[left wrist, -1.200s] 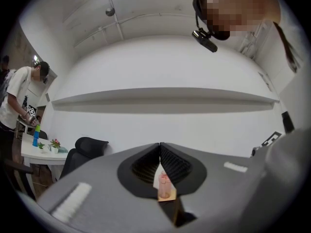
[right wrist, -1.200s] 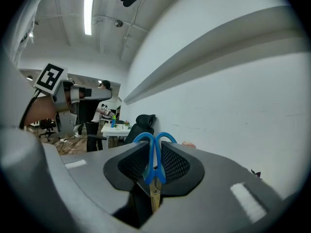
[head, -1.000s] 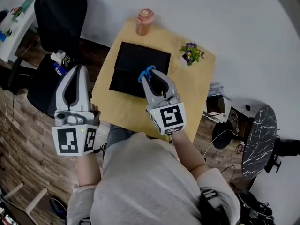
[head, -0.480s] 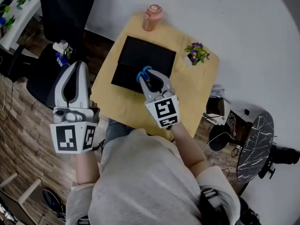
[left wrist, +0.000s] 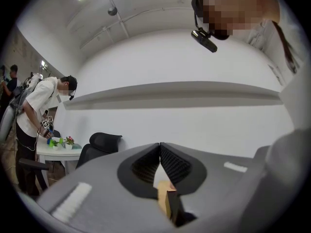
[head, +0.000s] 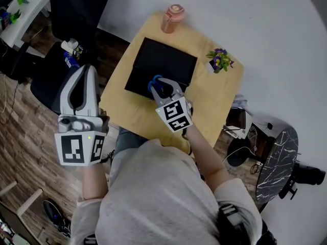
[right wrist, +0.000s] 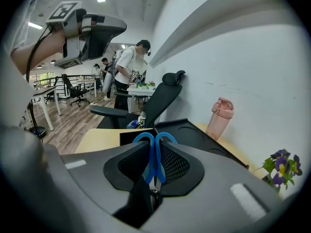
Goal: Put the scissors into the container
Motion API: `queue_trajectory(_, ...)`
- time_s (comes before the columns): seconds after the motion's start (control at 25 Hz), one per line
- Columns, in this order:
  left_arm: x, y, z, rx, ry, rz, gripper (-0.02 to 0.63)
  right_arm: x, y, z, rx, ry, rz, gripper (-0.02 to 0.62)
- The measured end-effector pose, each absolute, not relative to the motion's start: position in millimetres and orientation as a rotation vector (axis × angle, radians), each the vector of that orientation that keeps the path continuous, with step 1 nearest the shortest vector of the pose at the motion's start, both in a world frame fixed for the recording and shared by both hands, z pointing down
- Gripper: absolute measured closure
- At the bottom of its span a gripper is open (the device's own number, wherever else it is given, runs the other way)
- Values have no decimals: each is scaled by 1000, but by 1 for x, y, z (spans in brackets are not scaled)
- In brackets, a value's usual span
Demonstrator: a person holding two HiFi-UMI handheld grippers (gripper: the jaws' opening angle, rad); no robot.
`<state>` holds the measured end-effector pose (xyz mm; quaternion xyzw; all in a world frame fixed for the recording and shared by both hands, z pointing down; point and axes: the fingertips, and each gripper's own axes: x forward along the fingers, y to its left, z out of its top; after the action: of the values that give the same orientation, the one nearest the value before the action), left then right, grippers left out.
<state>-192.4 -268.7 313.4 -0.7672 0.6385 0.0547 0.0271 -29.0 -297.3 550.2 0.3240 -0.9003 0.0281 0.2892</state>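
My right gripper (head: 162, 87) is shut on the blue-handled scissors (head: 156, 81), whose handles stick out past the jaw tips over the near edge of the black container (head: 163, 61) on the wooden table (head: 214, 93). In the right gripper view the scissors (right wrist: 154, 154) stand clamped between the jaws, handles forward, with the black container (right wrist: 194, 135) just beyond. My left gripper (head: 85, 86) is raised off the table's left side, shut and empty; its jaws (left wrist: 160, 161) meet against a white wall.
A pink bottle (head: 173, 17) stands at the table's far edge and a small potted flower (head: 219, 59) at its far right. A black office chair (head: 76, 9) sits left of the table. People stand at a distant table (right wrist: 129, 67).
My right gripper has moved forward and down with the scissors, closer to the container's near edge. The left gripper has stayed where it was.
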Motion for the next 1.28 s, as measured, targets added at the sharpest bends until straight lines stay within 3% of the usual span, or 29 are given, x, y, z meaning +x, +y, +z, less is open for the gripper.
queue_trajectory(1.28, -243, -287, 345, -2377, 2075, 92, 548, -59, -309, 647, 611, -2020, 203, 520)
